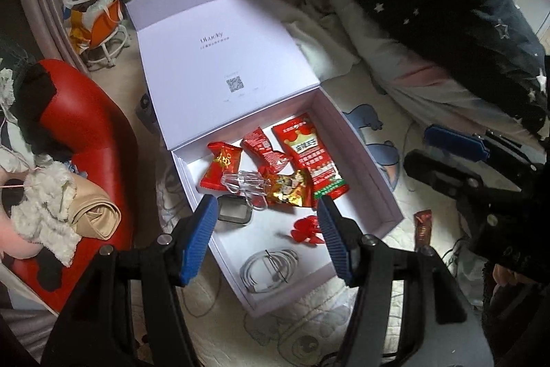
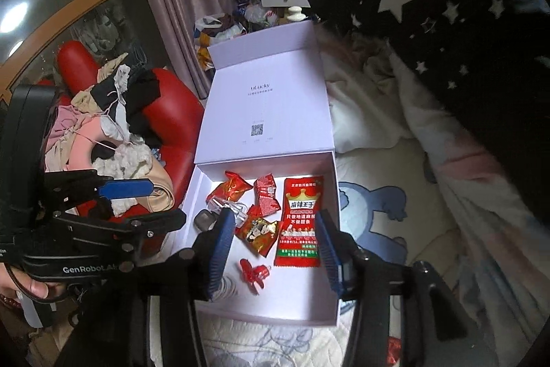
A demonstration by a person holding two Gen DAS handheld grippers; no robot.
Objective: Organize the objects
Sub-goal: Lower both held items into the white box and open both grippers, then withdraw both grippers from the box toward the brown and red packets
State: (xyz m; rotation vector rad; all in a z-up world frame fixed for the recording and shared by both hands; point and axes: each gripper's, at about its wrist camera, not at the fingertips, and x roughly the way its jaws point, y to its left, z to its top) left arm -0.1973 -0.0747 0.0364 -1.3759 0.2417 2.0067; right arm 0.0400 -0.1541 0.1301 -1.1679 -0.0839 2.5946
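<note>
An open lavender box (image 1: 359,157) (image 2: 268,310) lies on the bed, its lid (image 1: 220,57) folded back. Inside it are a long red packet (image 1: 311,157) (image 2: 300,222), small red sweet packets (image 1: 221,169) (image 2: 266,195), a gold and red packet (image 1: 290,191) (image 2: 259,234), a clear clip (image 1: 245,188), a red hair clip (image 1: 306,229) (image 2: 254,274), a small dark case (image 1: 235,212) (image 2: 204,219) and a coiled white cable (image 1: 264,267). My left gripper (image 1: 266,205) (image 2: 161,203) hangs open above the box with nothing in it. My right gripper (image 2: 274,219) (image 1: 440,157) is open too, over the packets, holding nothing.
A brown packet (image 1: 422,226) lies on the bed sheet right of the box. A dark star-print blanket (image 1: 429,6) (image 2: 464,40) is heaped behind and to the right. A red chair (image 1: 99,133) (image 2: 172,122) piled with clothes stands left. A hand (image 2: 20,284) holds the left gripper.
</note>
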